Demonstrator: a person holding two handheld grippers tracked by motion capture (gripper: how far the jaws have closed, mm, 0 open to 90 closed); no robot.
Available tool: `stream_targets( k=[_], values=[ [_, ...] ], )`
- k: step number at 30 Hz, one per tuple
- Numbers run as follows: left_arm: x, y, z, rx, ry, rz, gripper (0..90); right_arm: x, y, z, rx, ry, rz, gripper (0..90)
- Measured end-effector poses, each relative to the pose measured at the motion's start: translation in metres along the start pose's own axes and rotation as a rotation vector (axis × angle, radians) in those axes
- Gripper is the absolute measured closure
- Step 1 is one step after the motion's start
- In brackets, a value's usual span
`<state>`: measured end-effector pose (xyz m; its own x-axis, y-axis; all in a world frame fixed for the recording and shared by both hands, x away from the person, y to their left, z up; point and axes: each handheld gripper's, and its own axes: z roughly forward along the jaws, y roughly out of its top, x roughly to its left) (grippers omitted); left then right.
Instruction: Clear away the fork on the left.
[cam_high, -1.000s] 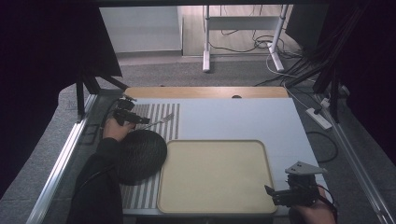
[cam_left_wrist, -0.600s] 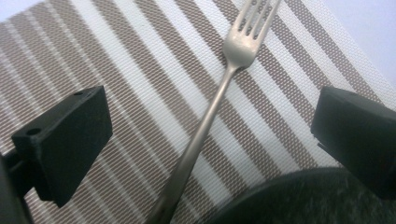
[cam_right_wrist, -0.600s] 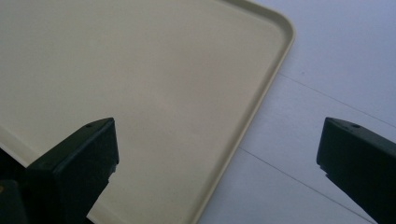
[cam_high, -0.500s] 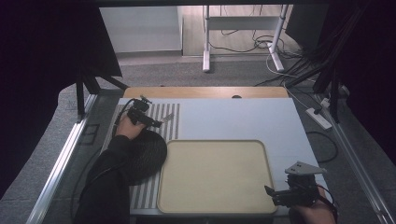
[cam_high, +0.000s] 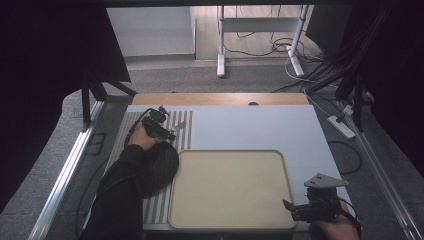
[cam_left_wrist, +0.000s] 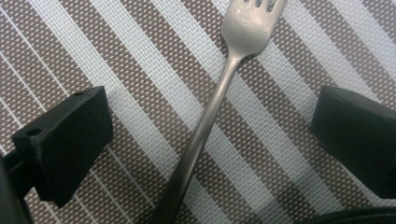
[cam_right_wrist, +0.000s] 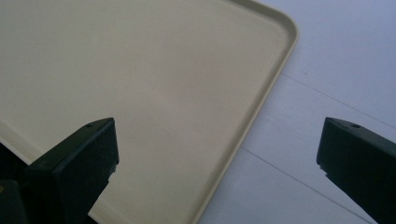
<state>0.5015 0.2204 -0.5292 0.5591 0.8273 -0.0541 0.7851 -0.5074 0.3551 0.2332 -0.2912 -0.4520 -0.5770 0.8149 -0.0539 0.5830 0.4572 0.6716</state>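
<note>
A metal fork lies flat on the brown-and-white striped placemat. My left gripper hovers just over it, open, with one jaw on each side of the handle and neither touching it. In the high view the left gripper is at the mat's far end, the fork poking out beyond it. A beige tray sits in the middle of the table. My right gripper stands open at the tray's near right corner, straddling the tray rim.
A dark round woven mat lies on the striped placemat, partly under the left forearm. The white tabletop stretches beyond the tray. Table frame rails run along both sides.
My left gripper has moved to the right and slightly nearer along the mat's far end, coming over the fork. The right gripper has stayed put.
</note>
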Motion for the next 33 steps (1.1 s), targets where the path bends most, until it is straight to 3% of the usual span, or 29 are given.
stream_targets(
  k=[4,7,9,11,13,14,15,20,25,28,33],
  values=[
    [0.004,-0.001,-0.006,-0.005,0.004,0.005,11.1,0.0,0.0,0.0,0.003,0.0,-0.002,0.0],
    [0.009,-0.004,-0.013,-0.029,0.0,0.018,37.7,0.0,0.0,0.0,0.004,0.0,-0.004,0.0],
    [0.009,-0.005,-0.013,-0.035,-0.001,0.028,43.6,0.0,0.0,0.0,0.005,0.0,-0.007,0.0],
    [0.009,-0.005,-0.014,-0.04,-0.014,0.053,57.0,0.0,0.0,0.001,0.007,-0.001,-0.009,0.0],
    [0.008,-0.006,-0.014,-0.044,-0.006,0.063,60.2,0.001,0.0,0.0,0.006,-0.002,-0.01,0.0],
    [0.01,-0.006,-0.015,-0.044,-0.037,0.075,65.9,0.001,0.0,0.0,0.006,-0.001,-0.01,0.0],
    [0.01,-0.007,-0.015,-0.049,-0.033,0.089,77.9,0.001,0.0,0.0,0.006,-0.002,-0.01,0.0],
    [0.011,-0.009,-0.016,-0.056,-0.044,0.136,82.7,0.001,0.0,0.001,0.004,0.001,-0.012,0.0],
    [0.012,-0.006,-0.016,-0.034,-0.049,0.149,85.6,0.001,0.0,0.0,0.004,0.006,-0.018,0.0],
    [0.011,-0.005,-0.017,-0.024,0.004,0.165,85.9,0.001,0.0,0.0,0.004,0.007,-0.019,0.0],
    [0.014,-0.004,-0.024,-0.001,0.056,0.187,85.9,0.001,0.0,0.0,0.004,0.009,-0.017,0.0]
  ],
)
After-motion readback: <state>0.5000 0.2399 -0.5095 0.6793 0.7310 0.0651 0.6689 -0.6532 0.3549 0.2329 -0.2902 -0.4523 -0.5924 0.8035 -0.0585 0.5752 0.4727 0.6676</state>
